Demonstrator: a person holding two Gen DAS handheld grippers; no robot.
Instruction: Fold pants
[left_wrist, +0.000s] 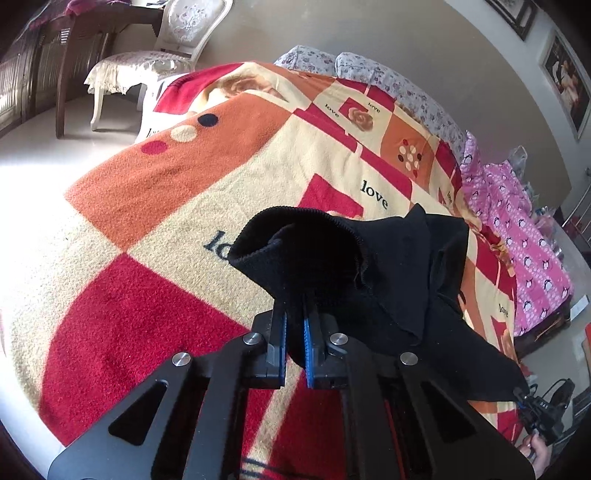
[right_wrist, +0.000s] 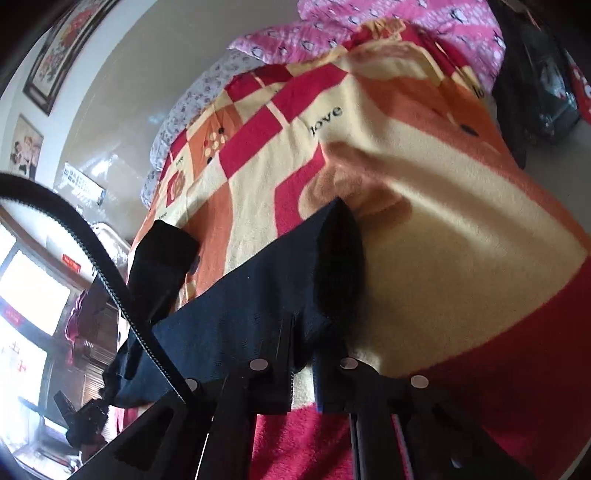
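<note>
Black pants (left_wrist: 369, 273) hang stretched between my two grippers above a red, orange and cream "love" blanket (left_wrist: 155, 229) on a bed. My left gripper (left_wrist: 294, 332) is shut on a ribbed edge of the pants, whose opening gapes just beyond the blue pads (left_wrist: 307, 350). In the right wrist view the pants (right_wrist: 240, 314) run leftward as a taut dark sheet. My right gripper (right_wrist: 303, 332) is shut on the cloth's right end, with a fold standing up beyond it. The other gripper (right_wrist: 85, 417) shows small at the lower left.
A pink penguin-print quilt (left_wrist: 532, 258) and floral pillows (left_wrist: 402, 85) lie along the bed's far side. A white chair (left_wrist: 162, 62) and dark wooden furniture (left_wrist: 74, 44) stand beyond the bed. Framed pictures (right_wrist: 44, 74) hang on the wall. A black ribbed cable (right_wrist: 92, 251) crosses the right wrist view.
</note>
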